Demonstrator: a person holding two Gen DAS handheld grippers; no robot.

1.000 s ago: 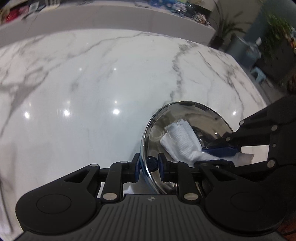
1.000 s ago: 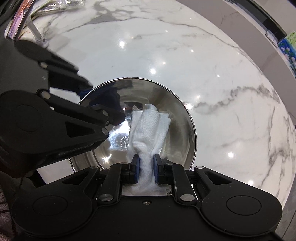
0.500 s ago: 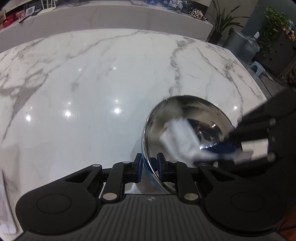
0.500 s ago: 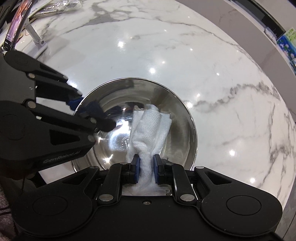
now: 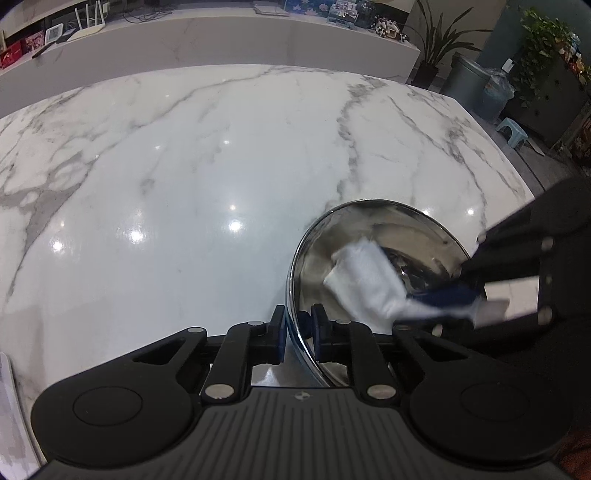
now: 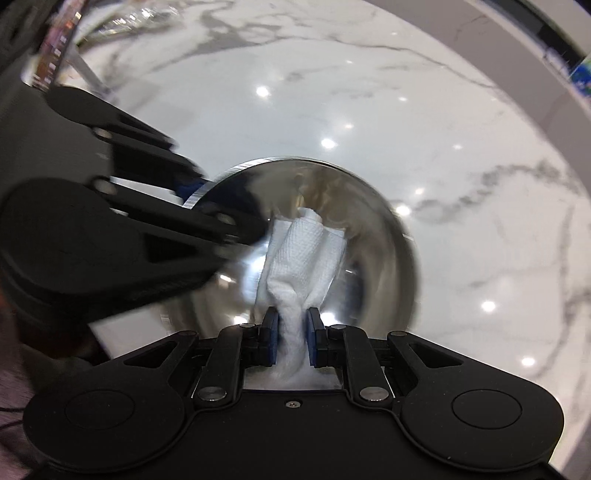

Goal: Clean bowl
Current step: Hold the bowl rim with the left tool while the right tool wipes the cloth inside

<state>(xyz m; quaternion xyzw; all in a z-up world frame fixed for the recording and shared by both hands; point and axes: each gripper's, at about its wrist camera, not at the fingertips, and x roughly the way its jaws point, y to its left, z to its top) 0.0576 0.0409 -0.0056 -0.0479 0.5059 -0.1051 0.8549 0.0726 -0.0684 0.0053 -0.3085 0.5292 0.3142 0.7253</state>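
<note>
A shiny steel bowl point(image 5: 369, 229) stands on the white marble table, tilted up on its near side. My left gripper point(image 5: 298, 328) is shut on the bowl's near rim, one blue pad outside the wall and one inside. A folded white paper towel point(image 5: 364, 280) lies against the inside of the bowl. The right gripper point(image 5: 448, 297) comes in from the right and is shut on the towel's end. In the right wrist view the towel point(image 6: 304, 254) runs from my right gripper point(image 6: 290, 332) up into the bowl point(image 6: 388, 266), and the left gripper point(image 6: 192, 192) grips the rim at the left.
The marble table point(image 5: 184, 184) spreads wide to the left and far side of the bowl. Beyond its far edge run a long white counter point(image 5: 221, 33), potted plants point(image 5: 432, 44) and a grey bin point(image 5: 467, 85). A propped device on a stand point(image 6: 62, 66) stands at the table's far left corner.
My left gripper's pads closed in on the bowl's rim. The right gripper and towel shifted inside the bowl, and the right wrist view is now blurred with motion.
</note>
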